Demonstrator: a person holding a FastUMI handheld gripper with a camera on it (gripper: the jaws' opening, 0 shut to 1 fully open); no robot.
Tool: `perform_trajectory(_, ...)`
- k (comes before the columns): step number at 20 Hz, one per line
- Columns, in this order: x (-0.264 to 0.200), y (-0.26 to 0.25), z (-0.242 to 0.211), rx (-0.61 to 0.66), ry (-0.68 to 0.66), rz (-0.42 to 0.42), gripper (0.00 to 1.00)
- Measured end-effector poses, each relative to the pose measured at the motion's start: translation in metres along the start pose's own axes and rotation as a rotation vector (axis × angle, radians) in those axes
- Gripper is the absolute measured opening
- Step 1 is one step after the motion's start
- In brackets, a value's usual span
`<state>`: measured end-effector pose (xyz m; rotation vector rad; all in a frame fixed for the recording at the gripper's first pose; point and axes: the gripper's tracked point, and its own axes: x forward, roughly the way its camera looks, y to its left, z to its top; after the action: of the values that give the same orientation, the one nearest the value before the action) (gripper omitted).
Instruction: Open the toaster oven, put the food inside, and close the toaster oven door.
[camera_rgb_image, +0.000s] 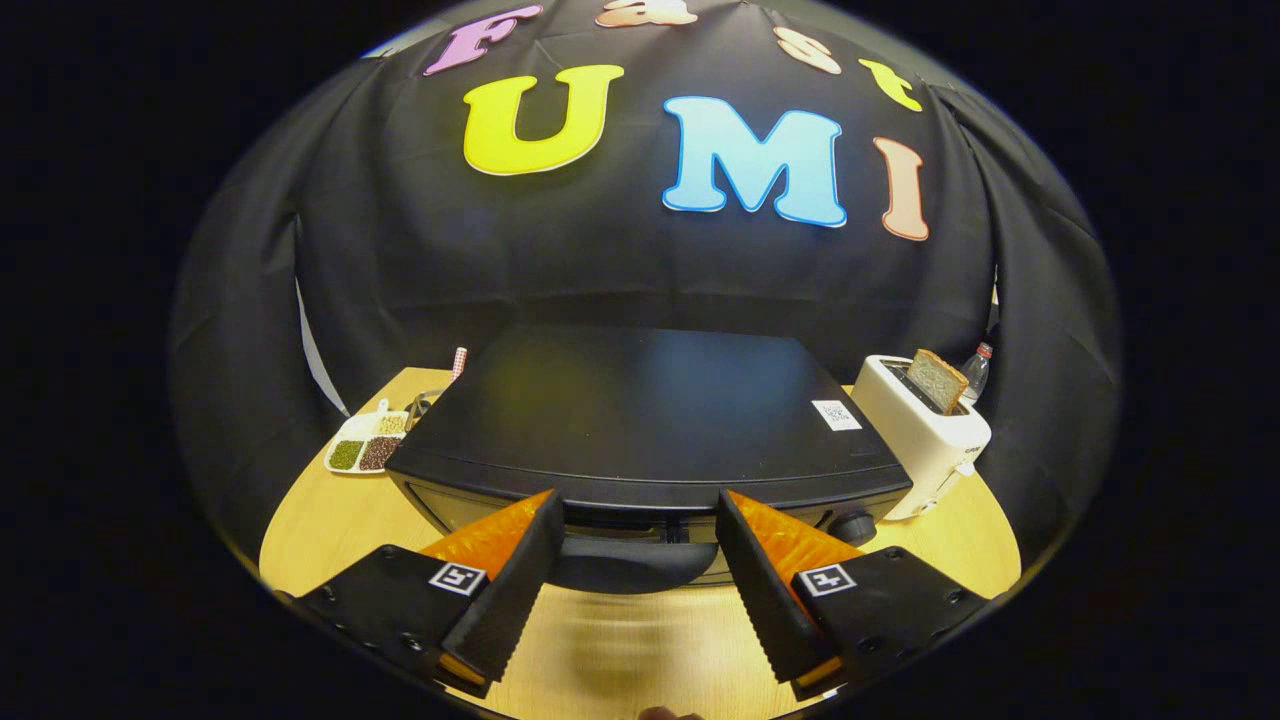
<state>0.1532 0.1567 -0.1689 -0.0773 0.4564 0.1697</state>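
A black toaster oven (650, 415) stands on the wooden table (320, 540), seen from above its front edge. Its door looks shut, and the dark door handle (632, 562) sticks out toward me. My gripper (640, 520) is open, its two fingers spread wide, one on either side of the handle at the oven's top front edge. Nothing is pressed between them. A control knob (852, 524) shows at the oven's front right. I cannot pick out the food meant for the oven.
A white pop-up toaster (925, 432) with a slice of bread (936, 379) in it stands right of the oven, a plastic bottle (977, 370) behind it. Left of the oven lies a white divided dish (364, 444) of grains or beans. Black cloth walls close in behind.
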Motion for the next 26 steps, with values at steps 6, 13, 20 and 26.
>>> perform_trajectory(6, -0.004, 0.003, -0.007, 0.021, 0.013, 0.012, 0.97)
perform_trajectory(13, -0.022, 0.006, -0.029, 0.018, 0.016, 0.036, 0.97)
perform_trajectory(20, -0.035, 0.004, -0.046, 0.016, 0.026, 0.030, 0.97)
perform_trajectory(26, -0.050, 0.006, -0.068, -0.001, 0.045, 0.016, 0.97)
